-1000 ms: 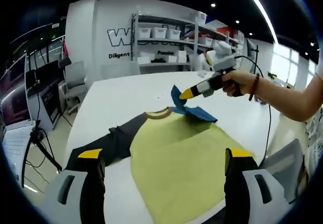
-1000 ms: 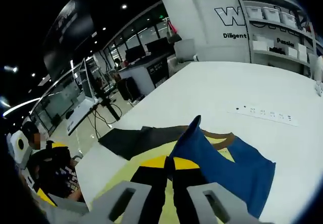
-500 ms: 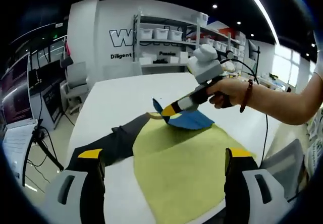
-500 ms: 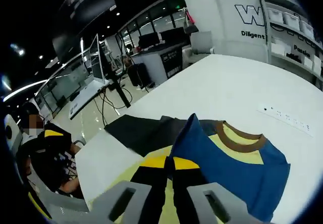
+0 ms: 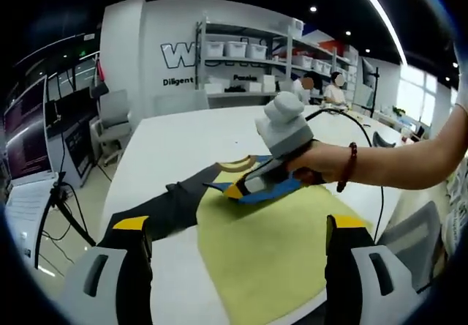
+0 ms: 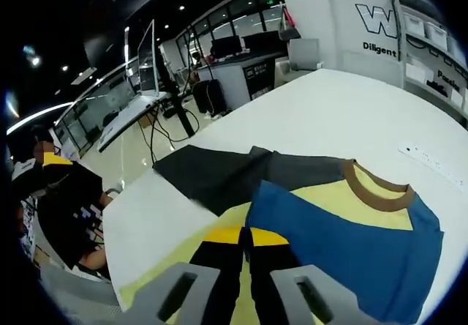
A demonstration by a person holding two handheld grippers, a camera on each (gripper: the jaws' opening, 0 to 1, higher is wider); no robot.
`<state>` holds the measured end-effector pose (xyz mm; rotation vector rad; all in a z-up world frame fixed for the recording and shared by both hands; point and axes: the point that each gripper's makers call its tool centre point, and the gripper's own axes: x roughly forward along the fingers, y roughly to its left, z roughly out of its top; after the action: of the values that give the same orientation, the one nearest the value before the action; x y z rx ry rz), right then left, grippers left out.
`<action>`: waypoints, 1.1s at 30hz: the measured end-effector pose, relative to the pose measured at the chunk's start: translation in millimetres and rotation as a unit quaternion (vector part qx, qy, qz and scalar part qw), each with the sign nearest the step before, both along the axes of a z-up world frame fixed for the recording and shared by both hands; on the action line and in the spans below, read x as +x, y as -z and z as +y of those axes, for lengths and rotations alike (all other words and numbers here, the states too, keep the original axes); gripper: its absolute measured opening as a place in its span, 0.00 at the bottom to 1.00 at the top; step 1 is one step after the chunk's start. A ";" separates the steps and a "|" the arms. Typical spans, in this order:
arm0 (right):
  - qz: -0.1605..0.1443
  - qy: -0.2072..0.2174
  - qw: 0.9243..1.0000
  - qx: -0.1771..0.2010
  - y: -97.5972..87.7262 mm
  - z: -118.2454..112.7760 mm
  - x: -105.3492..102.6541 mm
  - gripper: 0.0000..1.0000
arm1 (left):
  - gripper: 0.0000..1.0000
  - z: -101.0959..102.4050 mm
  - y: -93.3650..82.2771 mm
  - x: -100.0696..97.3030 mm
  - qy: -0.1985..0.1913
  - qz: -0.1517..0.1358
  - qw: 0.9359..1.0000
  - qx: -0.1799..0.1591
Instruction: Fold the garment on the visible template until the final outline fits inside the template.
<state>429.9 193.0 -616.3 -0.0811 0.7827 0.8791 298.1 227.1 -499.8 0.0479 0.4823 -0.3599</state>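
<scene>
Yellow-tipped jaws of the left hand-held gripper [image 5: 238, 230] stand wide apart over the near edge of the garment [image 5: 281, 241], holding nothing. That yellow shirt lies flat on the white bench [image 5: 183, 138], its dark grey sleeve [image 5: 172, 204] spread left of the brown collar [image 6: 369, 186]. Right of the collar, the right hand-held gripper [image 6: 245, 237] is pinched tight on the blue sleeve [image 6: 351, 237], folded across the chest. Behind the bench, wall lettering reads "Diligent". A hand [image 5: 322, 165] with a beaded wrist bracelet reaches in level from the right.
</scene>
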 end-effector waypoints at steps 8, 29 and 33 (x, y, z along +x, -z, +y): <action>0.013 -0.016 0.997 0.077 -7.0 6.5 -7.6 0.09 | 0.99 6.2 2.3 -2.1 -0.012 0.003 1.000 0.001; -0.054 0.191 0.980 0.019 -10.1 -162.9 46.0 0.45 | 0.99 -3.8 7.7 2.5 -0.011 0.010 1.000 0.010; -0.060 0.210 0.976 -0.006 -4.2 -184.9 48.1 0.52 | 0.99 -5.9 9.9 1.6 -0.008 0.016 1.000 0.011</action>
<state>477.9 8.1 -612.2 0.0204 0.6601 0.4640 299.7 221.2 -509.7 0.0598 0.5172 -0.3410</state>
